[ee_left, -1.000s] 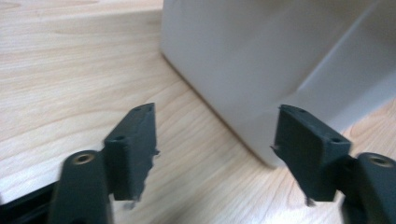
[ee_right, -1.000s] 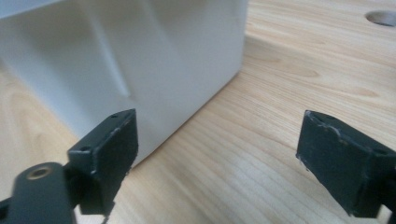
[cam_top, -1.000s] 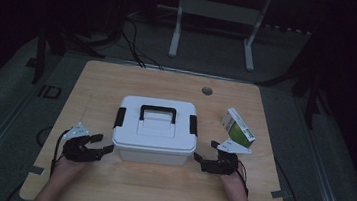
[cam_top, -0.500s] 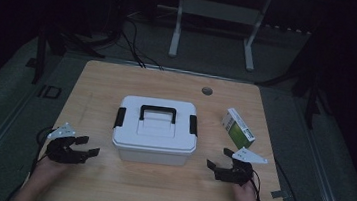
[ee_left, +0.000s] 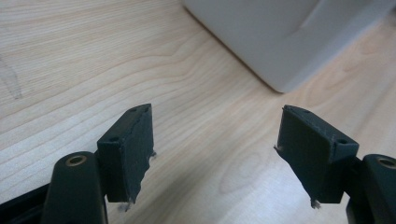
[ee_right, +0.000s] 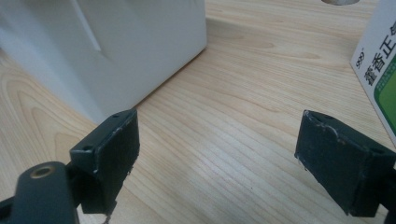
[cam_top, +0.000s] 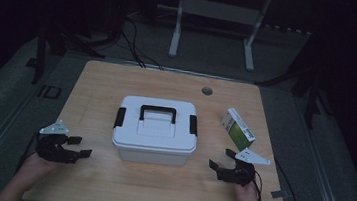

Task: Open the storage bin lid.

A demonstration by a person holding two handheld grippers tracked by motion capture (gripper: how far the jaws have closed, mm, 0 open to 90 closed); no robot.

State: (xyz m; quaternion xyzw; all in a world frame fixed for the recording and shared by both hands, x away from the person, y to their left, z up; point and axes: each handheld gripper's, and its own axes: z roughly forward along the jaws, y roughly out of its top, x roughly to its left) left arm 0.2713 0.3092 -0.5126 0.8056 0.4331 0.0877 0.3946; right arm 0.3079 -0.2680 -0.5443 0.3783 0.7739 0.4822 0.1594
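Observation:
A white lidded storage box (cam_top: 155, 131) with a black handle and black side latches sits in the middle of the wooden table (cam_top: 118, 84). To its left, near the table's left edge, my left gripper (cam_top: 81, 147) stands open over bare wood. In the left gripper view the box's corner (ee_left: 285, 42) lies ahead between the spread jaws (ee_left: 212, 156). My right gripper (cam_top: 221, 161) is open too, right of the box's front corner. Its own view shows the box wall (ee_right: 116, 42) at left and a green and white carton (ee_right: 380, 70) at right.
The green and white carton (cam_top: 238, 128) lies at the table's right side, just beyond my right gripper. A round grommet hole (cam_top: 207, 90) sits near the far edge. A white stand (cam_top: 215, 14) and cables (cam_top: 131, 50) are on the floor behind the table.
Both grippers have drawn away from the box's sides, the left one outward to the left and the right one outward to the right and nearer the front edge. The box stays put.

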